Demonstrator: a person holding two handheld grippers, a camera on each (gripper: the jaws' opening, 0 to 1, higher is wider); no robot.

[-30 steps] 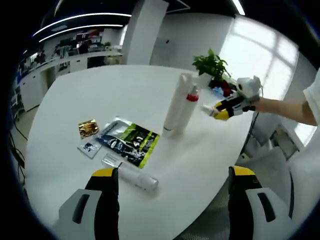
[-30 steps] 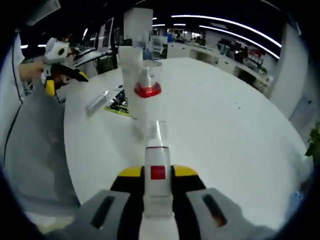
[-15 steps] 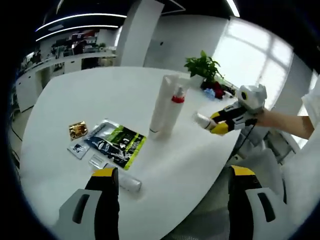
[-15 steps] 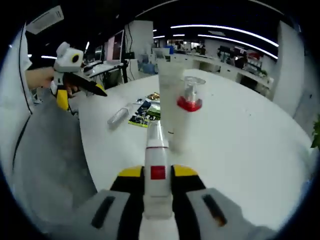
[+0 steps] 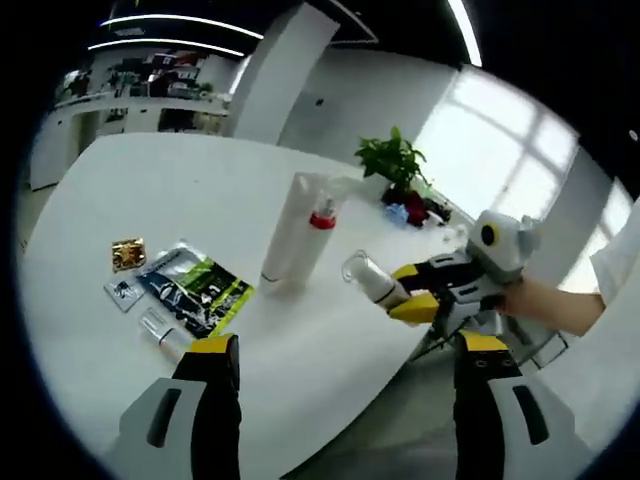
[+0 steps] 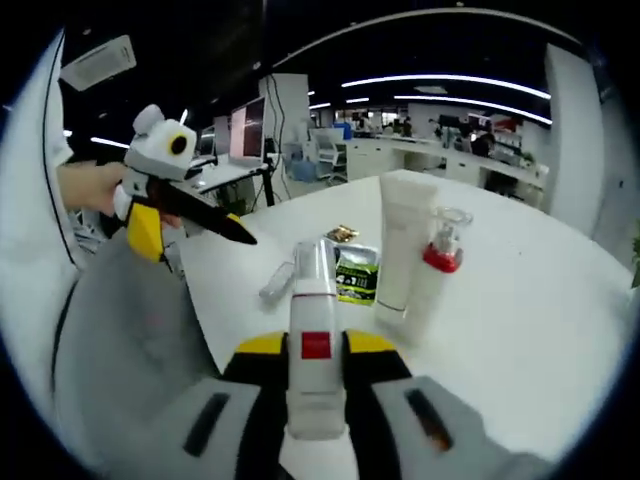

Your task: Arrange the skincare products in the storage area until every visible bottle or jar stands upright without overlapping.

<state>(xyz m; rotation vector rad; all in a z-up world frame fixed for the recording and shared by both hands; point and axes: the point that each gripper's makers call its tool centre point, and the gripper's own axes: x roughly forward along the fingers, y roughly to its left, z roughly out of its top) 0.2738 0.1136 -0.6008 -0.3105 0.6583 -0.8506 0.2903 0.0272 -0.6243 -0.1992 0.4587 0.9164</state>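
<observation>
- Clamped between the jaws of the right gripper (image 6: 316, 375) is a small white bottle (image 6: 315, 340) with a red square label and a clear cap, held lengthwise and pointing away from the camera.
- In the left gripper view the right gripper (image 5: 400, 295) is seen from the side, raised above the near edge of the white table (image 5: 150, 190), with the small bottle (image 5: 372, 281) sticking out toward the table.
- The left gripper (image 5: 340, 400) is held wide open with nothing between its jaws, near the table's edge; in the right gripper view it (image 6: 238, 232) appears at the left, in a hand.
- A tall white tube (image 5: 283, 228) stands upright mid-table, with a clear pump bottle (image 5: 316, 232) with a red collar just beside it.
- A clear bottle (image 5: 165, 334) lies on its side near the left jaw, next to a green and black packet (image 5: 196, 292).
- Two small sachets (image 5: 127, 270) lie to the left of the packet.
- A potted plant (image 5: 392, 165) stands at the far edge.
</observation>
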